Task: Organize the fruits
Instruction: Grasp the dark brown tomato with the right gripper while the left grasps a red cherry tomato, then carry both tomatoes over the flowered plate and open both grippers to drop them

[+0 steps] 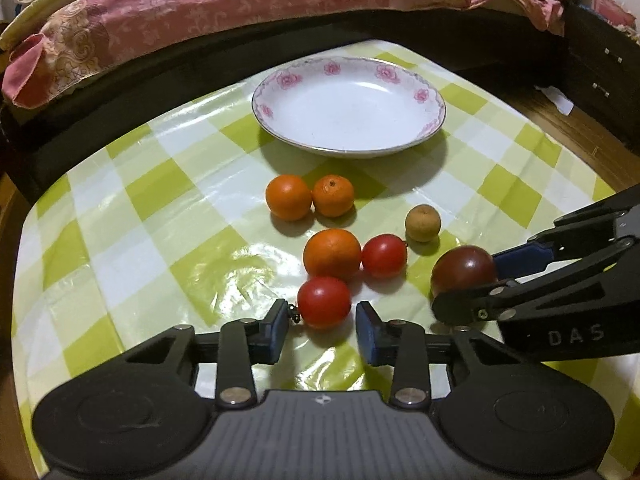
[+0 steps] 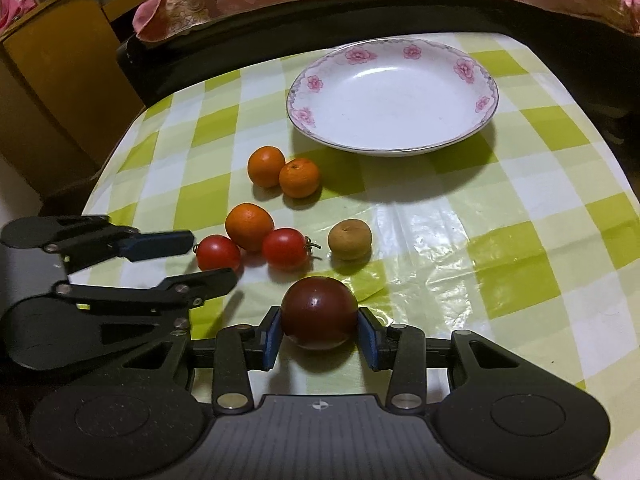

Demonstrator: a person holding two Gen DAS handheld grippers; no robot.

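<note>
A white plate with pink flowers on its rim sits empty at the far side of the table; it also shows in the right wrist view. Three oranges, two red tomatoes, a brown longan and a dark tomato lie in front of it. My left gripper is open around the near red tomato, with gaps on both sides. My right gripper is shut on the dark tomato, which rests on the tablecloth.
The table has a green and white checked cloth. A bed with a pink quilt runs along the far edge. A wooden cabinet stands at the left. The two grippers are side by side, close together.
</note>
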